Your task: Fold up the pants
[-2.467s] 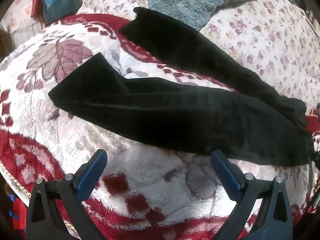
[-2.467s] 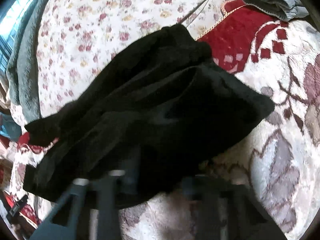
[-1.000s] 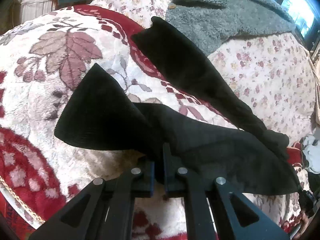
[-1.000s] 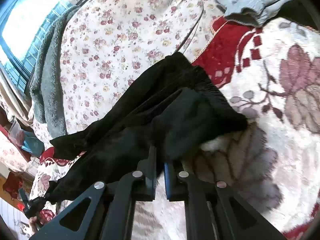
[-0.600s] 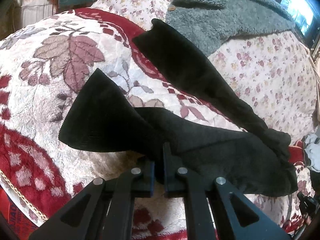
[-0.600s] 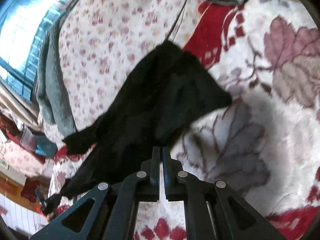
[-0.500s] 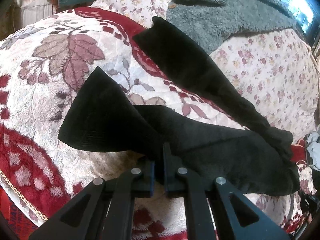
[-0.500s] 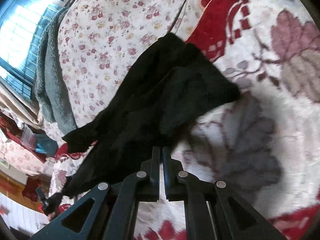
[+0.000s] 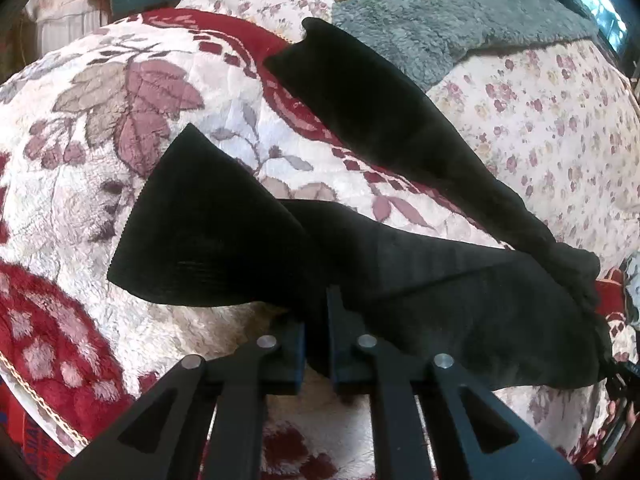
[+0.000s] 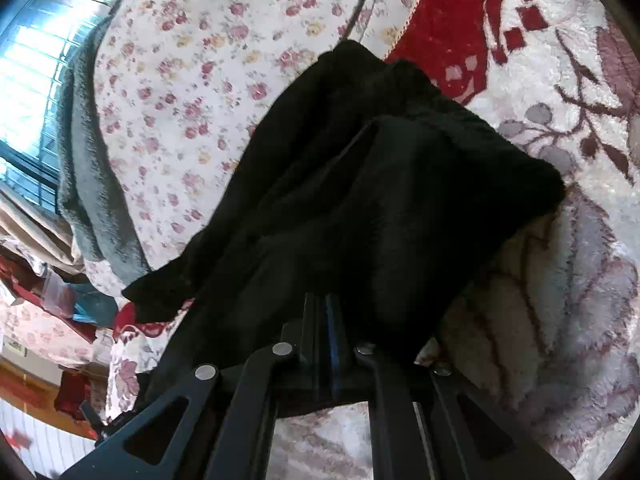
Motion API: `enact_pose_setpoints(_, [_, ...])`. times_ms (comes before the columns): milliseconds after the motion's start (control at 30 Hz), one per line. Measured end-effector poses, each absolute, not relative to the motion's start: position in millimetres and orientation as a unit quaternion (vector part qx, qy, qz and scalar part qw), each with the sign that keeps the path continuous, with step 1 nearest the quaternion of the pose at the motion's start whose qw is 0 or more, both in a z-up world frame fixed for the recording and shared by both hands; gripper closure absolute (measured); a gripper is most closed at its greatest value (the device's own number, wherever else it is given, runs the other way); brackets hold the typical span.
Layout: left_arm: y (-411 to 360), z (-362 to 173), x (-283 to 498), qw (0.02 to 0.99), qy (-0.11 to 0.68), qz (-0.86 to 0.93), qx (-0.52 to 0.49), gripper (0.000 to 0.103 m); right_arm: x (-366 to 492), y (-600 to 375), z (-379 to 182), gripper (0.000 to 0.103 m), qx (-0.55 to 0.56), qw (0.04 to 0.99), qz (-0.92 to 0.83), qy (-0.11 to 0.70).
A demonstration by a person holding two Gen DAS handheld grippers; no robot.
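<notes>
Two black legs of the pants lie in a V across the plush red and cream blanket, and that V is what the coming fold looks to turn on. Seen from the left wrist, the near leg runs crosswise just ahead of the left gripper, its hem flaring out to the left and its length heading right toward the waist. The far leg slants from the upper middle down to the right, where the two join. Between them is an open wedge of blanket, widest on the left.

That left gripper is pinched tight, its jaws together with a fold of the near leg's edge caught between them, about midway along the leg. The right gripper is likewise closed down on cloth, at the bunched waist end of the pants, which rises in a dark heap directly in front of it and hides most of what lies beyond. From there the legs trail away to the far left, over the floral bedspread toward the grey fleece blanket.

So each hand holds one end of the same near edge. My guess is that this near leg gets carried away from the person, over the wedge, onto the far one. The left hand has the wider gap to cross; the right sits almost at the hinge.
</notes>
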State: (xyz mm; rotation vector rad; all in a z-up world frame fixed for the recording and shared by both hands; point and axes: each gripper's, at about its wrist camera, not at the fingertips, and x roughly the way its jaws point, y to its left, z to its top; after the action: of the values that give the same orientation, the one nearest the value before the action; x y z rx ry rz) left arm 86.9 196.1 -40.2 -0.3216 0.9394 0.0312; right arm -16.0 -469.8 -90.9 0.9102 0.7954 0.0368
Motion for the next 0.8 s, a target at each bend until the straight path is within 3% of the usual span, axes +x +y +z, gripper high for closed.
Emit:
enact_pose_setpoints(67, [195,-41,87,0.88,0.451,0.018,-0.147,0.07,-26,-473,-85,0.097,0.43,0.824,0.013,0.369])
enact_pose_setpoints(100, [195,-40,88,0.881,0.45,0.017,-0.147,0.055,-32,-476,-82,0.097,0.433,0.824,0.013,0.366])
enact_pose_setpoints(133, [195,-40,87,0.882,0.446,0.013,-0.151,0.049,-37,-479,-81,0.097,0.439,0.822,0.013,0.362])
enact_pose_setpoints(500, [192,-42,88,0.874,0.456,0.004,-0.166,0.047,-58,-493,-89,0.097,0.478,0.795,0.004,0.373])
enact_pose_setpoints(733, [199,-46,85,0.869,0.46,0.01,-0.181,0.047,-61,-496,-78,0.097,0.469,0.819,0.044,0.328])
enact_pose_setpoints(800, [200,-47,84,0.869,0.46,0.011,-0.182,0.047,-69,-500,-77,0.094,0.501,0.818,0.065,0.275])
